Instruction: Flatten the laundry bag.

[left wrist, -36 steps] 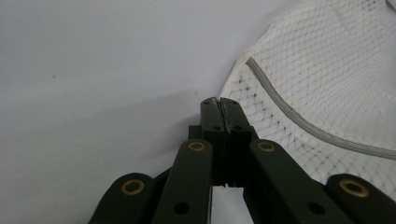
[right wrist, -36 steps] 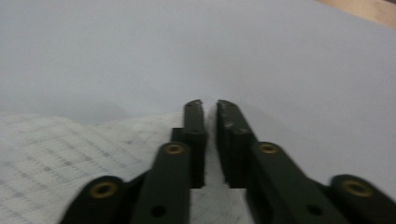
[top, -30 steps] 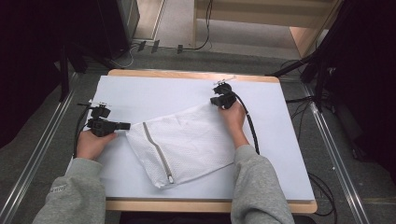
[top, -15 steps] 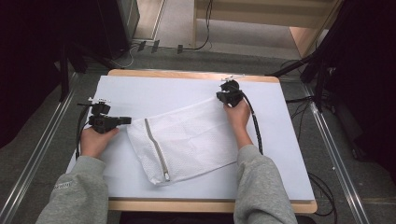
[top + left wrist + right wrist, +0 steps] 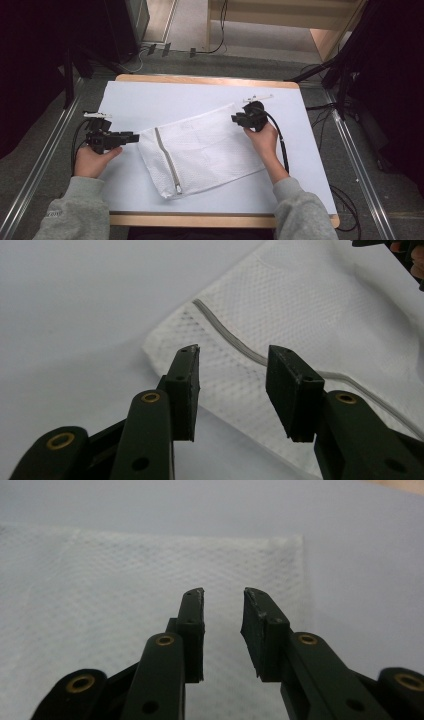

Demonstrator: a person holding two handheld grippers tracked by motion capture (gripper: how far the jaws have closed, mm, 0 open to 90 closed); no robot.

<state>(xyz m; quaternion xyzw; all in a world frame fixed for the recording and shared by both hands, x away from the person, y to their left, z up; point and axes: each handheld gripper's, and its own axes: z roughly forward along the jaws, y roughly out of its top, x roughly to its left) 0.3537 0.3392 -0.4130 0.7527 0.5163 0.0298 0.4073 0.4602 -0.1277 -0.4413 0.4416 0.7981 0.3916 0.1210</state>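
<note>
A white mesh laundry bag with a grey zipper lies flat and askew on the white-covered table. My left gripper is open at the bag's left corner. In the left gripper view its jaws stand apart just above that corner of the bag, near the zipper. My right gripper is open at the bag's far right corner. In the right gripper view its jaws hover over the mesh, with nothing between them.
The table's wooden edge runs along the near side. A black cable trails from the right gripper past the hand. Metal rails and floor cables flank the table; dark equipment stands at both far corners.
My right gripper has drawn back a little toward the near side, off the bag's far corner. The bag now lies flatter. My left hand has barely shifted.
</note>
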